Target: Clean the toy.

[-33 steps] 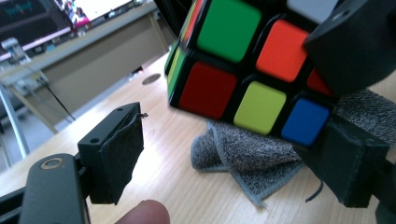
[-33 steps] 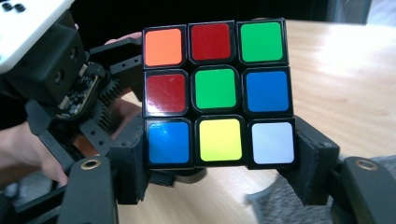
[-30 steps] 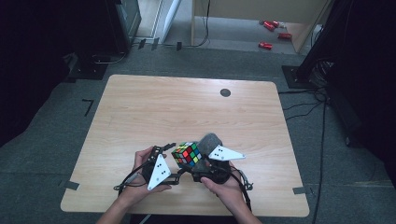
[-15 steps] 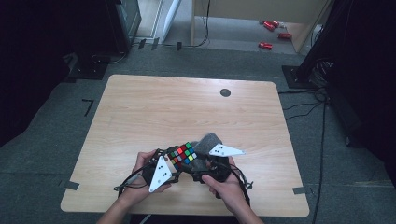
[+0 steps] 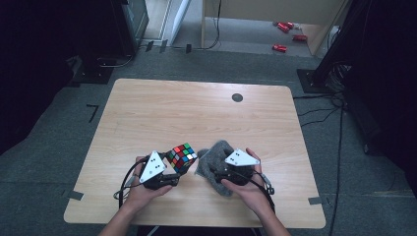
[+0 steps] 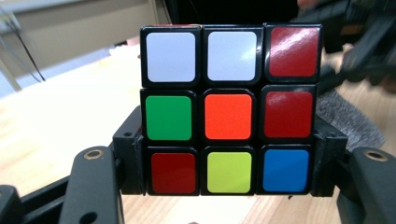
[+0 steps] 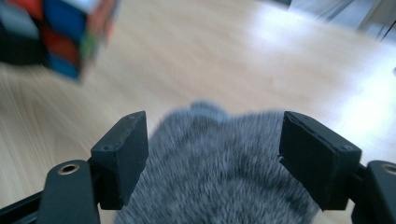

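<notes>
while the left tongs [image 6: 229,172] clamp one puzzle cube [image 6: 229,109], the right tongs [image 7: 212,154] gape over one grey cloth [image 7: 219,172].

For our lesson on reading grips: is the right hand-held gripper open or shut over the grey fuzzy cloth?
Open. The right hand-held gripper has its jaws spread wide apart, with the grey fuzzy cloth lying loose between them on the table.

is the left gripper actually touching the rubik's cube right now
Touching. The left gripper view shows the left gripper with a black jaw pressed flat against each side of the cube, no gap either side.
</notes>
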Available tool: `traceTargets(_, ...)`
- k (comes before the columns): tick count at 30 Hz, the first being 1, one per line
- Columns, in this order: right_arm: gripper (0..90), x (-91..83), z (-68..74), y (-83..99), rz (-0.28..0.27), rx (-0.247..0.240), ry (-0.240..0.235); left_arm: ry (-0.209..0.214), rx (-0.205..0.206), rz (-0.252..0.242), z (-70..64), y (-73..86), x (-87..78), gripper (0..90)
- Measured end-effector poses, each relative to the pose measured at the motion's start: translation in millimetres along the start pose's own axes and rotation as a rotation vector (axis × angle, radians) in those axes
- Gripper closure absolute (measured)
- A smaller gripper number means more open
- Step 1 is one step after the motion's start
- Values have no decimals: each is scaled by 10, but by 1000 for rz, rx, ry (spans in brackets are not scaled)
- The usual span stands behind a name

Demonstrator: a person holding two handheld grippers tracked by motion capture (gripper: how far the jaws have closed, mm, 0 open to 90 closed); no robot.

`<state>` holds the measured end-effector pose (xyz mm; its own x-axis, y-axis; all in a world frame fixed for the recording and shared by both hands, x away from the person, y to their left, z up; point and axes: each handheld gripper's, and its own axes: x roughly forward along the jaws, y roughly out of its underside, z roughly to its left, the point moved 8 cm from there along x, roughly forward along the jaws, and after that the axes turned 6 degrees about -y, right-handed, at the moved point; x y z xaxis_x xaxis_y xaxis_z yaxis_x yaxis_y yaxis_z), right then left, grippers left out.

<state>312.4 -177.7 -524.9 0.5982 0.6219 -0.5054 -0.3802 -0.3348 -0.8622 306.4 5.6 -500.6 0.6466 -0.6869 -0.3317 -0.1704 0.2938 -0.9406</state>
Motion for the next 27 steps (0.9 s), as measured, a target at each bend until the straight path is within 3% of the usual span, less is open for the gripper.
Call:
traceTargets(3, 253, 106, -28, 179, 89, -54, 0, -4, -45, 15, 59, 12, -5, 339)
traceTargets(6, 259, 175, -65, 308, 139, -49, -3, -17, -64, 33, 87, 35, 5, 339)
traceTargets(16, 307, 221, -110, 418, 157, -13, -7, 21, -55, 53, 1, 53, 31, 339)
traceTargets(18, 336, 218, -105, 425, 160, 21, -12, 31, -59, 52, -22, 46, 32, 339)
traceTargets(21, 429, 204, -119, 429, 154, 33, -8, 38, -62, 55, -30, 50, 38, 339)
traceTargets(27, 662, 165, -118, 427, 150, -16, -21, 46, -59, 44, -19, 39, 18, 339)
